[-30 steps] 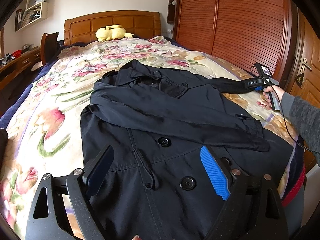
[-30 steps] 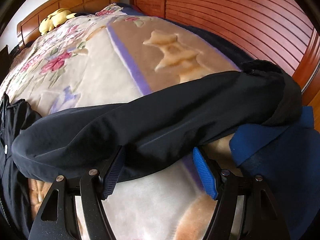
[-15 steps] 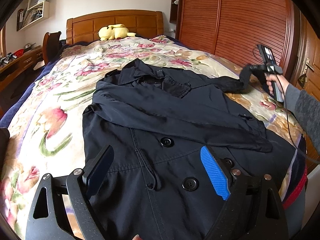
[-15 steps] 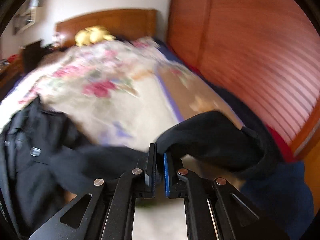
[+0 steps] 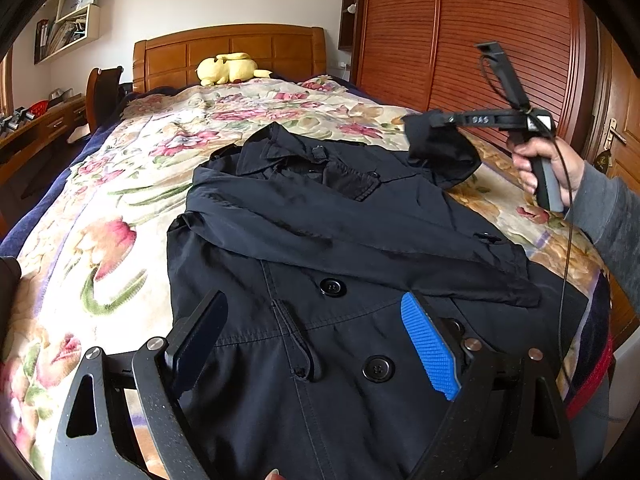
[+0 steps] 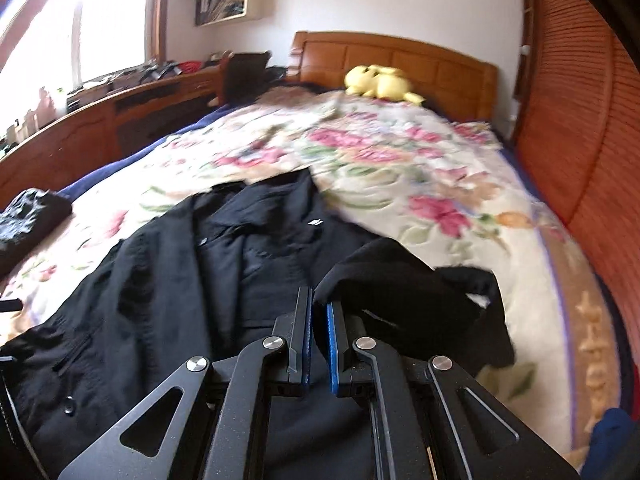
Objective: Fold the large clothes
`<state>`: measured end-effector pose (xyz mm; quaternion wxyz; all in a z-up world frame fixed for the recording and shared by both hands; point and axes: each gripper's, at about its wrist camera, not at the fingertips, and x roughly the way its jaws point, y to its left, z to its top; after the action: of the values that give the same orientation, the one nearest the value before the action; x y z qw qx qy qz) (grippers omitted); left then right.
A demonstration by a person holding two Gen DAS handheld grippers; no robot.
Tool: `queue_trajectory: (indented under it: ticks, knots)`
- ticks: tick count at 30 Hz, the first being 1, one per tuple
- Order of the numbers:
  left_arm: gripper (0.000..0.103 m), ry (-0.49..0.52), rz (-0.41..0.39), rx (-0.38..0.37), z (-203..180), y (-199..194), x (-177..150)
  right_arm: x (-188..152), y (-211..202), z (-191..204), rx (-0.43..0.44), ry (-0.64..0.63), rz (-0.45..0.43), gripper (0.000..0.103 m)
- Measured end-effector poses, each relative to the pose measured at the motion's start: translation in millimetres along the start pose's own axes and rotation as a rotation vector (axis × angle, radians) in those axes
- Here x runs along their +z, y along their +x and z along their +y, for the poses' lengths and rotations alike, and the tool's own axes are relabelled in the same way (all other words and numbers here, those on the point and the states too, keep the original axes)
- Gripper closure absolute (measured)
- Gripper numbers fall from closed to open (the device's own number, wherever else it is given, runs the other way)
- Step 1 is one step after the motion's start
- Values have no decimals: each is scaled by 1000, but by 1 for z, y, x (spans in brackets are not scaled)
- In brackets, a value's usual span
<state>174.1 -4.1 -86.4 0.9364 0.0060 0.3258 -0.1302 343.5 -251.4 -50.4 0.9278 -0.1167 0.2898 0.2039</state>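
Right wrist: coat sleeve [image 6: 408,280] pinched between closed jaws.

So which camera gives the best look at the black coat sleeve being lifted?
The left wrist view: the black coat sleeve hangs sharp from the right gripper, above the black buttoned coat. The right wrist view shows the sleeve close but blurred, partly behind its jaws.

Home bedroom: bed [image 5: 100,208] w/ floral blanket, wooden headboard [image 5: 228,54], louvred wardrobe [image 5: 460,32]
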Motion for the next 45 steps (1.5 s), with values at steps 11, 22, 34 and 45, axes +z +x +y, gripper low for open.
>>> queue_trajectory:
  ticks: [11, 22, 34, 45]
  knots:
    - [14, -12, 1, -1, 3, 0, 2, 2, 25, 21, 12, -47, 139, 96]
    - [14, -12, -3, -1, 5, -1, 1, 12, 12, 39, 19, -59, 130, 68]
    - [14, -12, -3, -1, 4, -1, 1, 59, -3, 7, -138, -10, 7, 41]
    - [14, -14, -5, -3, 6, -3, 2, 36, 80, -26, -196, 127, 255, 36]
